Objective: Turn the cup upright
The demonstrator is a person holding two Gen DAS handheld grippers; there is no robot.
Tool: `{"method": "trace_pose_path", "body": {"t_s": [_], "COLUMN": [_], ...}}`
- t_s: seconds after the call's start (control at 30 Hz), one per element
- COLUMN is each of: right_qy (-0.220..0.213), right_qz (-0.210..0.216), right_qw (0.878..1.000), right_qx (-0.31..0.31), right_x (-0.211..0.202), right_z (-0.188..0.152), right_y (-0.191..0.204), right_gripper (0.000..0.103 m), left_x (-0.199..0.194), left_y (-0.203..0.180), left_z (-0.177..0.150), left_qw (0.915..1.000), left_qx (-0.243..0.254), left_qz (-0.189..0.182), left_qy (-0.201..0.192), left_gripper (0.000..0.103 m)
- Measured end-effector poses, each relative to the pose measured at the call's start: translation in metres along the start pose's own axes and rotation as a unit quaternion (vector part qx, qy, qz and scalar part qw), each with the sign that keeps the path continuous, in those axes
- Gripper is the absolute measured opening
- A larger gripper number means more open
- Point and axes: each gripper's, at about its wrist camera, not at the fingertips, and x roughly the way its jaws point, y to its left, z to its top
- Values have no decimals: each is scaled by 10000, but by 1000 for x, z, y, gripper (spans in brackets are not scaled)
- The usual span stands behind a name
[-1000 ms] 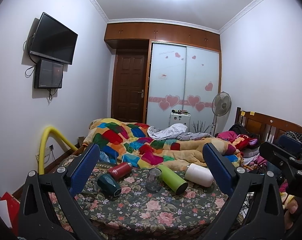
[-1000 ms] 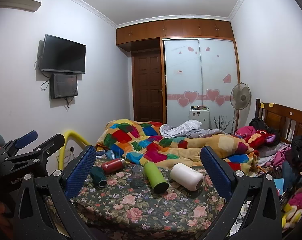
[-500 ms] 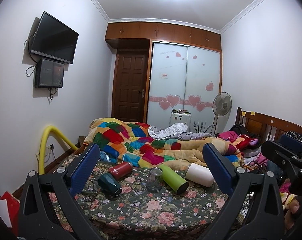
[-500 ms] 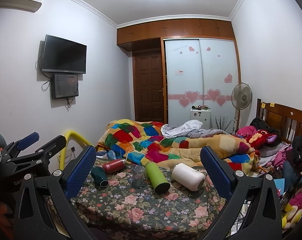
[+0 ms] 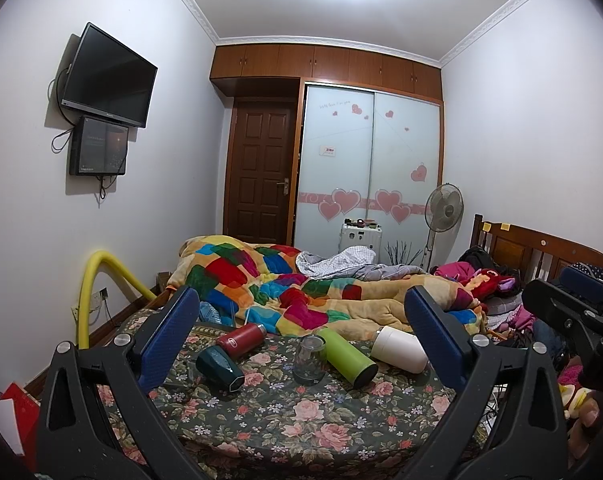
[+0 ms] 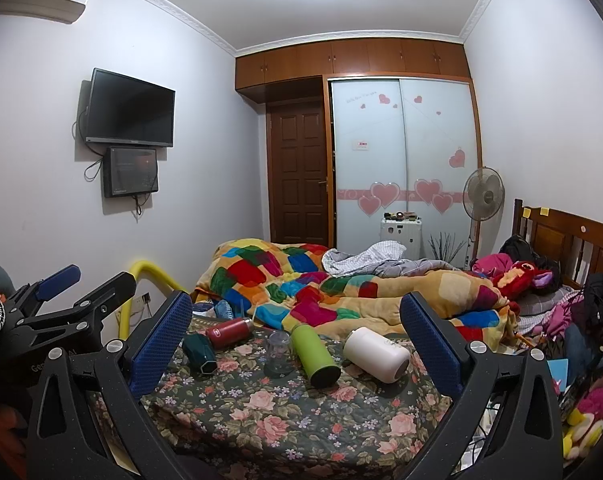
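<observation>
Hovering above the near edge of the floral-covered table (image 5: 301, 420), the left gripper (image 5: 301, 344) holds its blue-padded fingers (image 5: 169, 334) spread wide with nothing between them. The right gripper (image 6: 297, 340) is spread just as wide and equally empty; it sits to the right of the other, whose black frame shows at the left border of the right wrist view.

Five vessels line the far half of the table. From left to right they are a dark green cup (image 5: 220, 368) on its side, a red flask (image 5: 241, 335) on its side just behind it, a clear glass cup (image 5: 310, 359) standing mouth-down, a green bottle (image 5: 347, 356) lying with its end toward the cameras, and a white tumbler (image 5: 399, 349) lying near the right edge. The glass cup stands near the middle of the row, just beside the green bottle; I cannot tell whether they touch.

Between the row and the table's near edge the floral cloth is bare, leaving open room in front of the cups. Behind the row, a patchwork quilt (image 5: 285, 284) rises close against the far edge of the table. A yellow tube (image 5: 86, 300) arches by the left wall, and clutter crowds the right side beside the wooden headboard (image 5: 541, 248).
</observation>
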Motion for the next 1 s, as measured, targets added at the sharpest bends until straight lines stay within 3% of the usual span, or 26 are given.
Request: {"method": "trace_pose_path", "body": {"t_s": [0.63,1.0], "right_qy": [41,422], "right_qz": [3,-41], "right_qw": [10000,9991], "right_qx": [-8,36], "right_x": [1,32], "right_z": [-4,-12], "right_y": [10,0], "right_gripper": [103,103], "left_x": [3,41], "left_y": [2,15], "left_z": [-3,-14], "left_qw": [10000,9992], "left_qx": [-2,-151], "left_qz": [13,142], "left_qy": [31,336], "left_gripper": [103,103]}}
